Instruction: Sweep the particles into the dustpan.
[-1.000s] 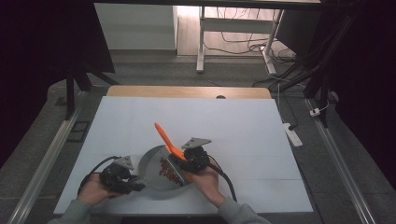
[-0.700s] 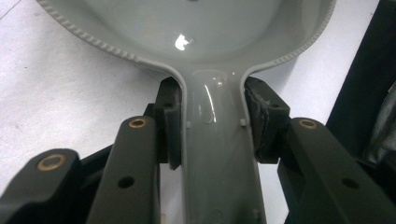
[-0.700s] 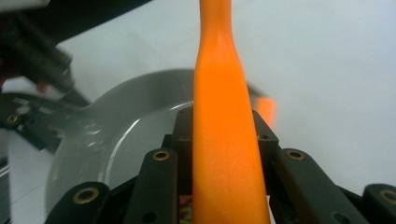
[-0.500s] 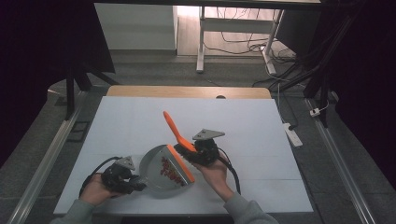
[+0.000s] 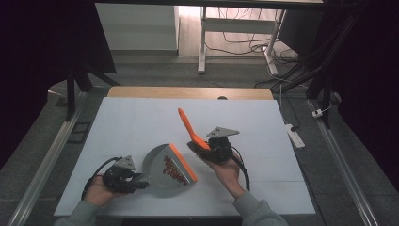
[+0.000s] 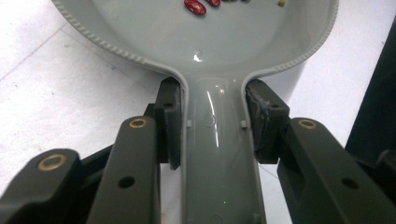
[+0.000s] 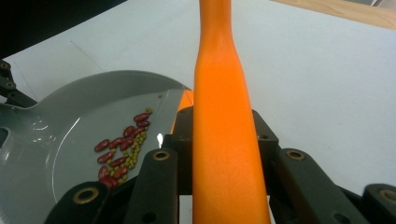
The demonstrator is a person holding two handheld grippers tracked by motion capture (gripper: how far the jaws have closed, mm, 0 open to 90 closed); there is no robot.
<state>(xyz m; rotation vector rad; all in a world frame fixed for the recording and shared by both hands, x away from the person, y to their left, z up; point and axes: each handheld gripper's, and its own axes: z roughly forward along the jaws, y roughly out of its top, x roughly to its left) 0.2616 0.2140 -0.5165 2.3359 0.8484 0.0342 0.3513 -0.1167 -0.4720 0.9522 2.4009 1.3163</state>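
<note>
A grey dustpan (image 5: 164, 167) lies on the near part of a white table (image 5: 141, 122), a little left of the middle. It has an orange strip along its front lip (image 5: 183, 163), and that lip points toward the right. Inside the pan, close to the lip, sits a small heap of red beans (image 5: 172, 169) mixed with tiny yellow-green grains (image 7: 133, 151).

The pan's grey handle (image 6: 219, 154) runs back toward the person's left hand. The left gripper (image 5: 123, 178) is closed on this handle: in the left gripper view its two black pads (image 6: 170, 122) press against the handle from either side, just behind where the handle widens into the pan.

To the right of the pan, just beyond its orange lip, the right gripper (image 5: 214, 149) is clamped on an orange brush (image 5: 190, 131). In the right gripper view the brush's orange handle (image 7: 224, 140) rises straight up between the jaws, which squeeze it on both sides. In the high view the handle slants up and away toward the far left, and the dark bristle head (image 5: 195, 149) sits by the gripper, apart from the pan. The person's right hand (image 5: 226, 172) holds this gripper from below.
</note>
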